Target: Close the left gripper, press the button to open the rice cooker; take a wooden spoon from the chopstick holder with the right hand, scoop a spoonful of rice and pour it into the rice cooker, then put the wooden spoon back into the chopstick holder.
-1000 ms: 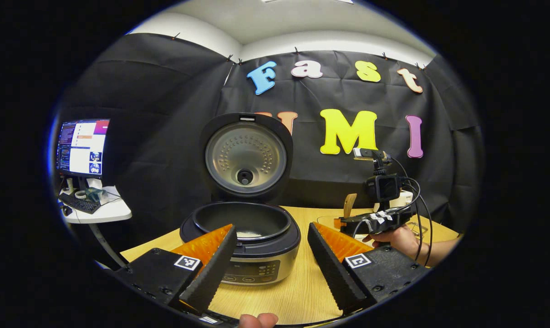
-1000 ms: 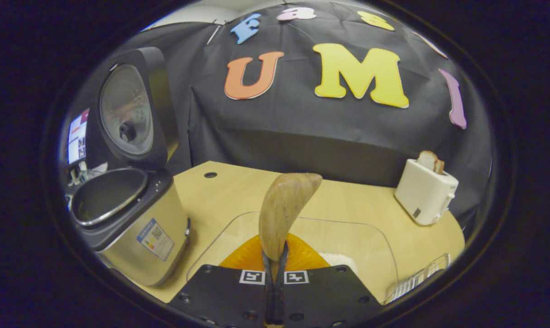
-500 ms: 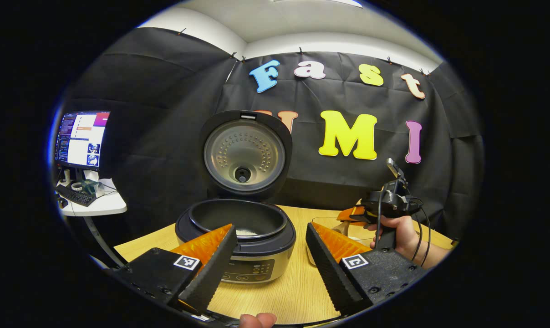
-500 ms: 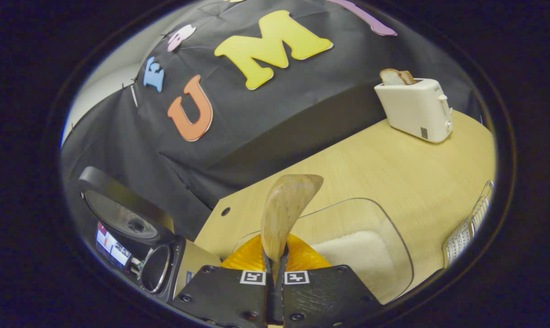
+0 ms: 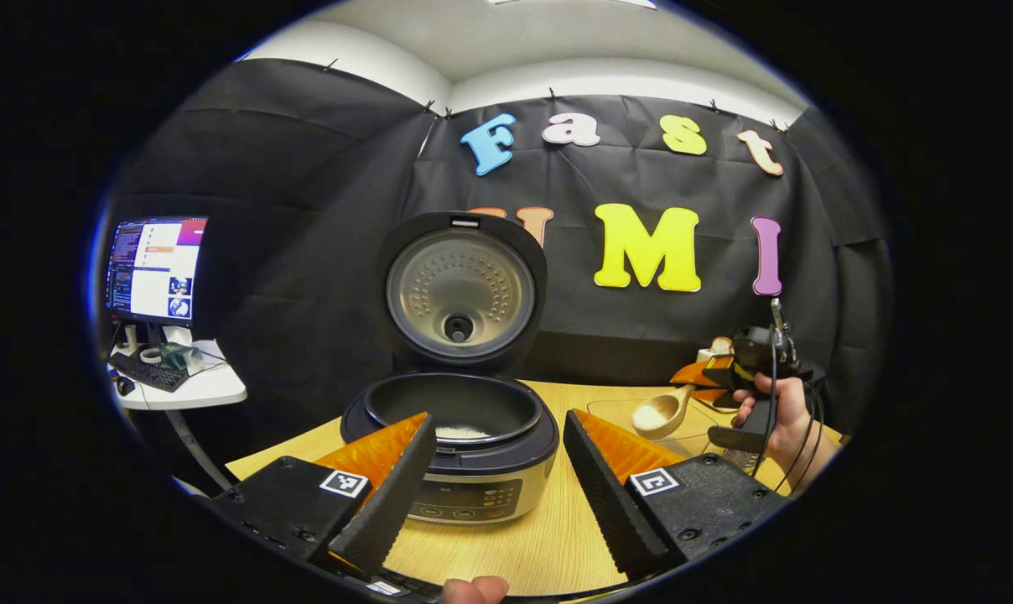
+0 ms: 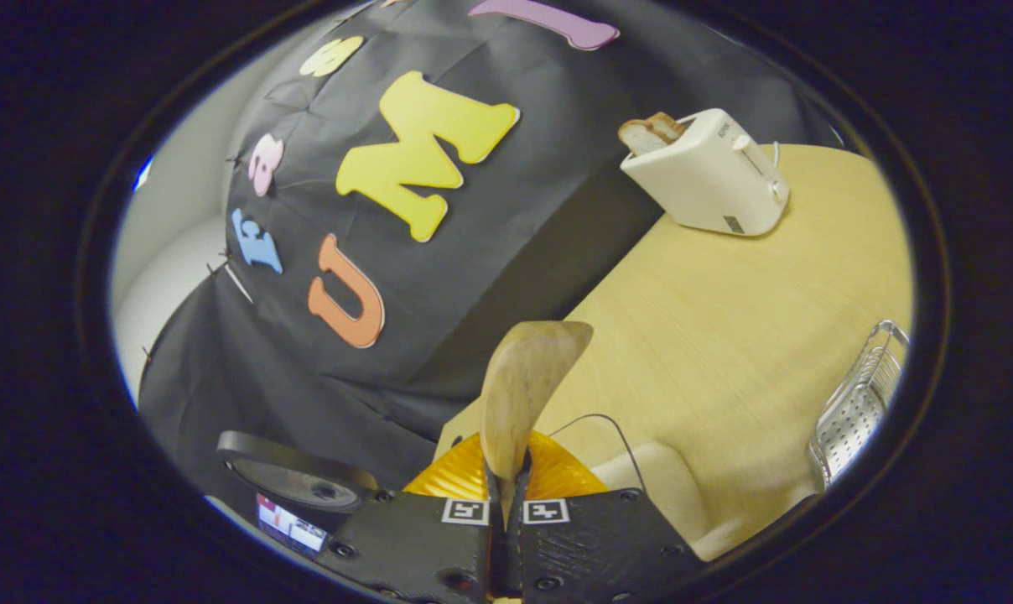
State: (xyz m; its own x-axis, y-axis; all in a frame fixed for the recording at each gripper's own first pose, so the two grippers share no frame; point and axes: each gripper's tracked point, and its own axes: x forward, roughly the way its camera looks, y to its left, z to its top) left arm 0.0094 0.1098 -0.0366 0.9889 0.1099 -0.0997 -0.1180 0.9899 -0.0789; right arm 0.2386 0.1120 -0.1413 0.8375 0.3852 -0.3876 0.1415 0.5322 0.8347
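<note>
The rice cooker (image 5: 456, 470) stands open on the table with its lid (image 5: 460, 289) upright and a little rice in its black pot (image 5: 452, 407). My left gripper (image 5: 498, 419) is open just in front of the cooker, holding nothing. To the right, a hand holds my right gripper (image 5: 712, 376), shut on the handle of the wooden spoon (image 5: 657, 413). The spoon's bowl carries white rice above the clear rice container (image 5: 605, 411). In the right gripper view the gripper (image 6: 506, 470) is rolled sideways, and the spoon (image 6: 519, 390) shows edge-on above the rice container (image 6: 666, 478).
A white toaster (image 6: 708, 172) with bread stands at the back of the wooden table (image 6: 724, 335). The metal mesh chopstick holder (image 6: 854, 411) sits near the table's right side. A monitor (image 5: 154, 268) and a keyboard rest on a small side table at the left.
The right gripper has rolled and lifted the spoon out of the rice container, with rice in the spoon's bowl. The left gripper has stayed open and nearly still.
</note>
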